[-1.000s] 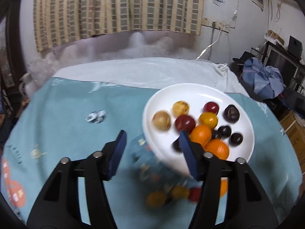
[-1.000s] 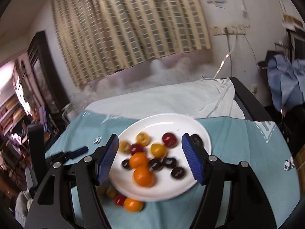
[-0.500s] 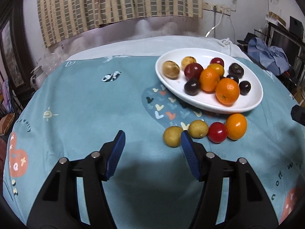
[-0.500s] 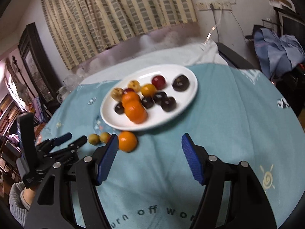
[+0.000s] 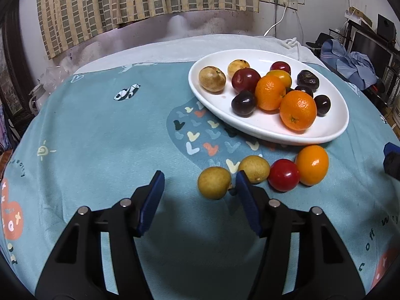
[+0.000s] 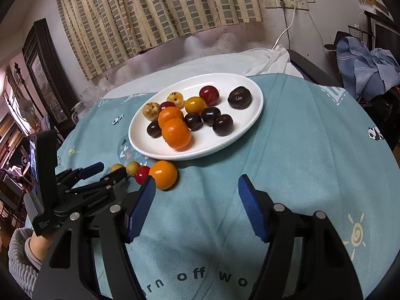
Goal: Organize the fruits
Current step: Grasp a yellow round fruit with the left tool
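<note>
A white oval plate holds oranges, dark plums, red plums and yellow-brown fruits. In front of it, a row lies loose on the teal cloth: two yellow-green fruits, a red fruit and an orange. My left gripper is low over the cloth. Its jaws are closing, with the left yellow-green fruit between the fingertips, near the right one, and the pads not pressing it. My right gripper is open over bare cloth, its left finger beside the orange.
A hand in a grey knit sleeve holds the left gripper. The teal cloth covers a round table, with white fabric at its far edge. A curtain, wall sockets with a cable, and blue clothes on furniture lie beyond.
Both grippers have sunk closer to the table. The left one came down at the loose fruits with its jaws slightly narrower. The right one has barely moved in the last half second.
</note>
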A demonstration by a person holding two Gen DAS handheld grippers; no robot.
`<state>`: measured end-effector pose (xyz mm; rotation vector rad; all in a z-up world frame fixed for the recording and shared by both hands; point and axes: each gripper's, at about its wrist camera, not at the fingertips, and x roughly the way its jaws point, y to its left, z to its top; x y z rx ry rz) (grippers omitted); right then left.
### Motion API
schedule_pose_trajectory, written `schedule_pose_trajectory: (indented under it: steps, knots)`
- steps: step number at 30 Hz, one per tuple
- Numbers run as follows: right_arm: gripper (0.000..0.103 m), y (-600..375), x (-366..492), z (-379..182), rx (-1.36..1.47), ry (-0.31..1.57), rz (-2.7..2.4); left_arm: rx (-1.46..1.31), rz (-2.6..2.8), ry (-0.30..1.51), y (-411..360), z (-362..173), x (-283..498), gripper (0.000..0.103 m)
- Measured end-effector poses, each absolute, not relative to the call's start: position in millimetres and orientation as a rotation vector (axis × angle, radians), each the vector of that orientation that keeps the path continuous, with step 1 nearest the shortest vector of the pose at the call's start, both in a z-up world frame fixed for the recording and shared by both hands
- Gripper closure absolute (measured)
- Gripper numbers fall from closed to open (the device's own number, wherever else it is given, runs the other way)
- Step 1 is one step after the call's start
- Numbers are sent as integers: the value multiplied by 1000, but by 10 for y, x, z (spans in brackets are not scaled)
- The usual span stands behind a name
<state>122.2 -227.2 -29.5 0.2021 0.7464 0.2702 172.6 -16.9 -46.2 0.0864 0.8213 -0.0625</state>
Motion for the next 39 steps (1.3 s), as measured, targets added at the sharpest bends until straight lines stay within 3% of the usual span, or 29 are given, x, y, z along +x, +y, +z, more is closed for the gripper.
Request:
schedule_pose_trajectory:
  steps: [3, 7, 16, 28, 35, 39]
  knots:
    - [34, -2260, 1212, -300, 196, 749, 273, 51, -85, 831, -126, -466, 1747, 48]
    - [34, -2234, 1198, -311, 185, 753, 276, 32, -118, 854, -117, -502, 1780, 62]
    - [34, -2208, 1195, -316, 172, 757, 277, 24, -154, 854, -120, -509, 1780, 74]
    - [35, -1994, 1123, -332, 55, 735, 329, 25, -92, 718, 97, -50, 1090, 75]
    - [48, -1619, 1191, -449, -89, 764, 336, -48, -114, 747, 277, -172, 930, 75]
    - [53, -1578, 1437, -484, -9, 812, 312, -50, -128, 750, 273, -192, 943, 75]
